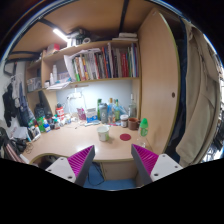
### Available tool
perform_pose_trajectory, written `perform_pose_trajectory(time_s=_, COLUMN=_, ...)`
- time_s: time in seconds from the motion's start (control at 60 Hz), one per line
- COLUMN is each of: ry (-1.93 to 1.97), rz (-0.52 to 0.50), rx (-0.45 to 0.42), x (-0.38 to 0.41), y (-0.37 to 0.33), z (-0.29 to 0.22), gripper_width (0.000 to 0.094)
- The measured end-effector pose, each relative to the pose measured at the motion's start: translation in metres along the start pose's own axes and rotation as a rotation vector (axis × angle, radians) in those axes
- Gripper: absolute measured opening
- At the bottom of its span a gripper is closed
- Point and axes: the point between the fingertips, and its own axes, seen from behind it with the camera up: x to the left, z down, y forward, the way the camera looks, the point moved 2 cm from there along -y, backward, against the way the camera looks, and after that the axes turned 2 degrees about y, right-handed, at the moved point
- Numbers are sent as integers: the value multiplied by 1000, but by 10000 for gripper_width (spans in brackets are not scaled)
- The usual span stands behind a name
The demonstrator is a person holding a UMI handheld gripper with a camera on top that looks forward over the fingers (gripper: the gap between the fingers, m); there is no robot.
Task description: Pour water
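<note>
My gripper (113,165) is open and empty, its two magenta pads (81,163) wide apart. It hovers well back from a light wooden desk (75,142). Beyond the fingers a pale cup (103,132) stands on the desk, with a small green bottle (143,127) to its right and a red coaster (125,137) between them. Clear water bottles (113,110) stand further back on the desk. Nothing is between the fingers.
A shelf of books (103,64) hangs above the desk. A tall wooden wardrobe (160,80) stands at the right, with a beige curtain (203,95) beyond it. Clutter and dark items (18,110) crowd the desk's left end. A blue chair seat (100,175) shows below the desk edge.
</note>
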Motion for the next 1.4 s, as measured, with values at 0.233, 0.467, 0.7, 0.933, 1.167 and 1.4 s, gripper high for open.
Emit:
perform_pose_trajectory(time_s=0.233, ry=-75, rz=39, rx=-38, x=48, y=5, z=-3, gripper_width=800)
perform_pose_trajectory(time_s=0.467, ry=-68, rz=36, rx=-55, x=68, y=16, z=0, gripper_width=802)
perform_pose_trajectory(time_s=0.7, ry=-78, rz=97, rx=-68, x=7, y=69, z=14, gripper_width=801)
perform_pose_trajectory(time_s=0.933, ry=-45, rz=172, rx=-128, x=-104, y=194, z=29, gripper_width=800)
perform_pose_trajectory(time_s=1.167, ry=42, rz=237, rx=-144, x=-204, y=342, z=63, gripper_width=803)
perform_pose_trajectory(time_s=1.4, ry=44, rz=171, rx=-136, x=-208, y=418, z=79, gripper_width=513)
